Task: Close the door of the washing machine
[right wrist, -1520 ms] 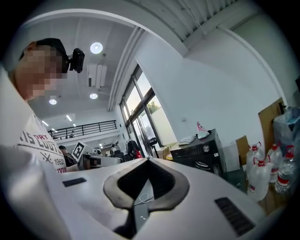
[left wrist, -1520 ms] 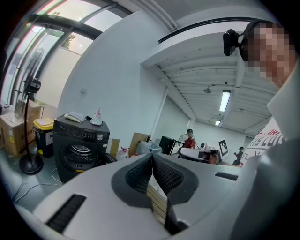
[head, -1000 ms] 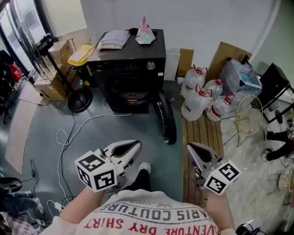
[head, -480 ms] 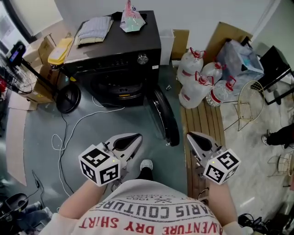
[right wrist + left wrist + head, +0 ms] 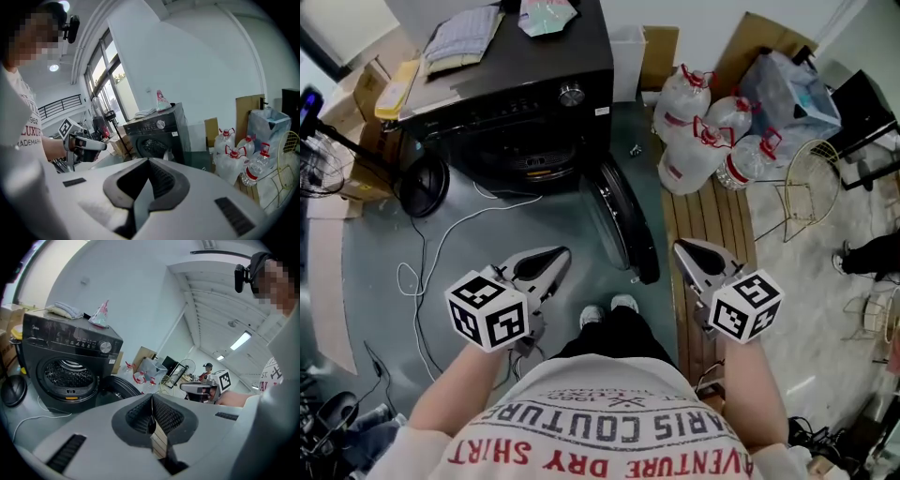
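Washing-machine door, round and black (image 5: 623,223), stands swung open at frame centre, edge-on, its long axis running from the black front-loading washing machine (image 5: 520,98) at upper left down toward the person. White right gripper (image 5: 684,248), jaws together and empty, sits just right of the door's free end and is the nearer of the 2. White left gripper (image 5: 555,255), likewise closed on nothing, sits lower left. Both point forward.

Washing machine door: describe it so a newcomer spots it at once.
Find the black front-load washing machine at the head view's top. Its door stands open from the drum opening's right side, jutting toward the camera, nearly edge-on. Unlike the clear red-capped water jugs to its right, it's a black ring hinged to the machine.
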`<action>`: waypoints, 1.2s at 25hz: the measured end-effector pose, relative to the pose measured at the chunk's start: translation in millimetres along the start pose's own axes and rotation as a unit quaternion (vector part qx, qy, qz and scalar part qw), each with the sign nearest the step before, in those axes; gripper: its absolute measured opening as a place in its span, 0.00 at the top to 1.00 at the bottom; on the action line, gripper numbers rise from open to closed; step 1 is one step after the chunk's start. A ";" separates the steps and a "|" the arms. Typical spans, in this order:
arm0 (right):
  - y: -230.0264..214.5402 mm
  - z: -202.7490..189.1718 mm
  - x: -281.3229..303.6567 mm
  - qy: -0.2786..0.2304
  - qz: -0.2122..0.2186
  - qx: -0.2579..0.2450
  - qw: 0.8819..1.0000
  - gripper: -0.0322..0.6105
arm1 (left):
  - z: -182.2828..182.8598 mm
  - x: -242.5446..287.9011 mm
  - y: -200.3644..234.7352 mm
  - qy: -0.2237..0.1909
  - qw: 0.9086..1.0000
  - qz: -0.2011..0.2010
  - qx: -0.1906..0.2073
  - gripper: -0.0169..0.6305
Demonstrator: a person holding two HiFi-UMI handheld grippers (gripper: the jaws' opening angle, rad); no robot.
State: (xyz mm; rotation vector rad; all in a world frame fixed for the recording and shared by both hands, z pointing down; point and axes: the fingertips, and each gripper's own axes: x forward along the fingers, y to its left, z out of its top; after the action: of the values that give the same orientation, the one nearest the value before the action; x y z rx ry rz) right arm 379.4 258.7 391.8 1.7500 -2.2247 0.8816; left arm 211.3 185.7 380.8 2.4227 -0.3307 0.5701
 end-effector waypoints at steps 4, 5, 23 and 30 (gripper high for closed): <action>-22.1 -18.1 15.0 0.031 0.016 0.007 0.999 0.92 | -6.4 17.0 6.5 0.012 1.000 0.018 -0.018 0.93; -27.3 -24.2 19.1 0.040 0.022 0.011 0.999 0.92 | -9.1 19.8 7.9 0.014 0.999 0.024 -0.025 0.93; -107.2 -116.8 108.8 0.207 0.056 -0.012 0.977 0.92 | -28.2 36.4 35.9 -0.004 0.987 0.098 -0.127 0.93; -99.9 -119.5 128.2 0.225 0.100 -0.029 0.969 0.92 | -27.9 28.9 37.2 -0.019 0.982 0.126 -0.138 0.93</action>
State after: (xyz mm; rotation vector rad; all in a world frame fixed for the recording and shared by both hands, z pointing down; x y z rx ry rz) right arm 409.0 204.8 584.0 1.1635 -2.1104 1.1117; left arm 214.2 171.5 433.6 2.1404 -0.6932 0.5471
